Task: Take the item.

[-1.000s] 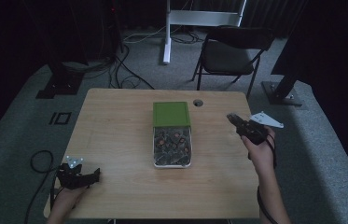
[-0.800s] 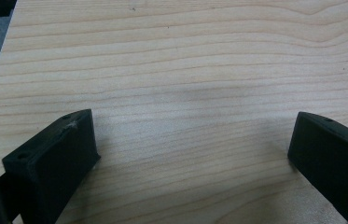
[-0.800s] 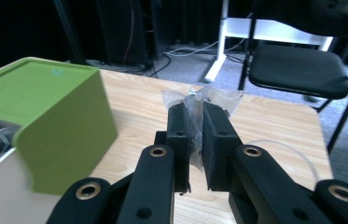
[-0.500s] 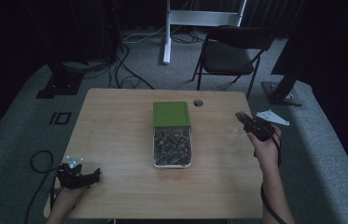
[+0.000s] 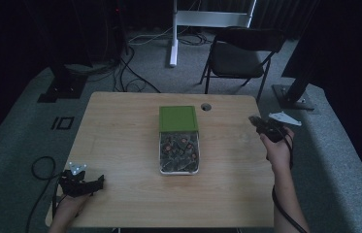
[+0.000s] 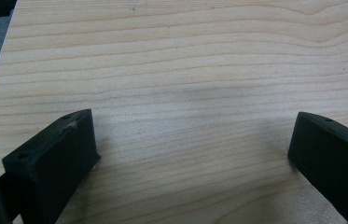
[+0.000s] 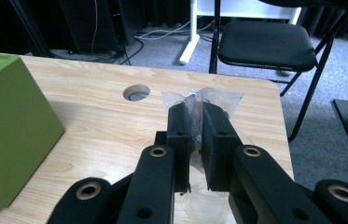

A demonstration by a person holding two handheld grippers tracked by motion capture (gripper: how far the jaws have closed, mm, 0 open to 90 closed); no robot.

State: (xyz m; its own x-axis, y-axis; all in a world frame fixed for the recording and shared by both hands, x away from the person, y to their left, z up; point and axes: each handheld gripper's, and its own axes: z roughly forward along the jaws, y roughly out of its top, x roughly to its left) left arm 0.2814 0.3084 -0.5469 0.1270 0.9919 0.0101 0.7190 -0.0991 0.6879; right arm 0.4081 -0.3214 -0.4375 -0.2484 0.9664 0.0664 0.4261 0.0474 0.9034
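- From the high view, your pale wooden table (image 5: 120, 145) has rounded corners and a round cable hole (image 5: 205, 107) near its far edge; it stands on grey carpet in a dark room, with a black folding chair (image 5: 239, 56), a white stand post (image 5: 173, 34) and loose cables beyond it
- At the middle of the table sits a clear rectangular tray (image 5: 179, 153) full of small dark mixed pieces, with a flat-topped green box (image 5: 178, 119) touching its far end
- Your left gripper (image 5: 84, 184) rests low at the near left corner, well apart from the tray; your right hand (image 5: 278, 150) holds the right gripper (image 5: 261, 124) up by the right edge, its grey plate (image 5: 284, 118) pointing outward
- In the left gripper view, your two matte black jaws stand wide apart with nothing between them, just above bare table wood (image 6: 185, 84) with fine, wavy grain
- In the right gripper view, your jaws are pinched nearly together on a crinkled clear plastic bag (image 7: 209, 100), which sticks up past the tips and hangs below them; brass-coloured pins (image 7: 158, 151) mark the black linkage, the green box (image 7: 8, 140) is at the left with a smooth matte face, and the cable hole (image 7: 136, 92) lies ahead
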